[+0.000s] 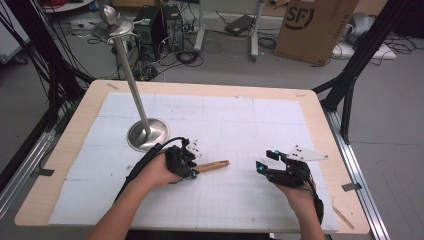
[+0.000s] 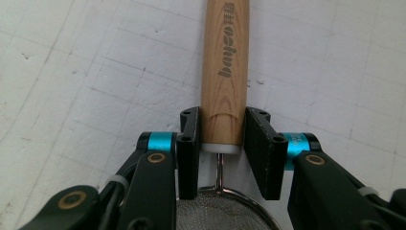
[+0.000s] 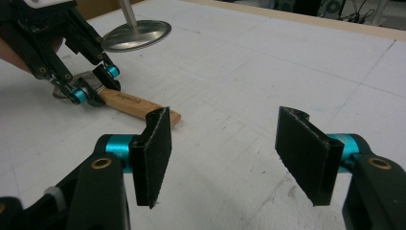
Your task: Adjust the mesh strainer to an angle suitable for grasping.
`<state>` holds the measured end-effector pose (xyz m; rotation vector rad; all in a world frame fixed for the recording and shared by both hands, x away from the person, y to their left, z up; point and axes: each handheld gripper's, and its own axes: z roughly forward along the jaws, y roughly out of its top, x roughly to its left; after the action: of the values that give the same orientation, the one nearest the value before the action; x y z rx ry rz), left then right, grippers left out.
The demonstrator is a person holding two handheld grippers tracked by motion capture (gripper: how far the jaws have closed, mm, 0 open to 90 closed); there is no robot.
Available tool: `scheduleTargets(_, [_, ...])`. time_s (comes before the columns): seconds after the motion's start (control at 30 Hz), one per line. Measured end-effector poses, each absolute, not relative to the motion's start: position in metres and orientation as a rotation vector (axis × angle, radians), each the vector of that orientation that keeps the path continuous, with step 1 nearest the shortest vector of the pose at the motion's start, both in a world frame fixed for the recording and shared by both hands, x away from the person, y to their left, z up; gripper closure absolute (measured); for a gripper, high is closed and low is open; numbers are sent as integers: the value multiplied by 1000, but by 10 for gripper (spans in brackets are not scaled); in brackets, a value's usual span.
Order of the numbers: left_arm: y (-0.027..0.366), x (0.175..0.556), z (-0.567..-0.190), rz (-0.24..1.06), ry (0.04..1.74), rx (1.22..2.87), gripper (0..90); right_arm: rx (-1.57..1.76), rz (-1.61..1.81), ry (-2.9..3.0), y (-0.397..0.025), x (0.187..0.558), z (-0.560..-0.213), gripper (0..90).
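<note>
A small strainer with a light wooden handle lies on the white mat near the table's middle front. My left gripper is shut on the handle at the end where it joins the wire, one pad on each side. The steel mesh bowl sits below the jaws, toward my hand. My right gripper hovers open to the right of the handle's free end, nothing between its pads. From there I see the handle and my left gripper farther off.
A metal stand with a round base and a tall leaning pole sits on the mat behind my left hand. The wooden table edge frames the mat. Cables, computers and a cardboard box lie on the floor beyond.
</note>
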<state>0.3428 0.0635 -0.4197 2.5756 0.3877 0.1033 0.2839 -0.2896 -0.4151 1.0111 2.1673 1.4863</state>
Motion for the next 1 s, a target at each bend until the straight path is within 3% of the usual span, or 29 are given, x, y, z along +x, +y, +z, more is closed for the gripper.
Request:
scheduleTargets(0.33, [53, 342, -416, 131, 428, 2650, 646, 1015, 1487, 2167, -290, 284, -415, 369])
scheduleTargets(0.8, [49, 353, -415, 36, 431, 2685, 639, 1009, 1478, 2180, -286, 285, -417, 369])
scheduleTargets(1.0, [47, 348, -415, 85, 403, 2699, 667, 1012, 1474, 2190, -285, 286, -418, 369])
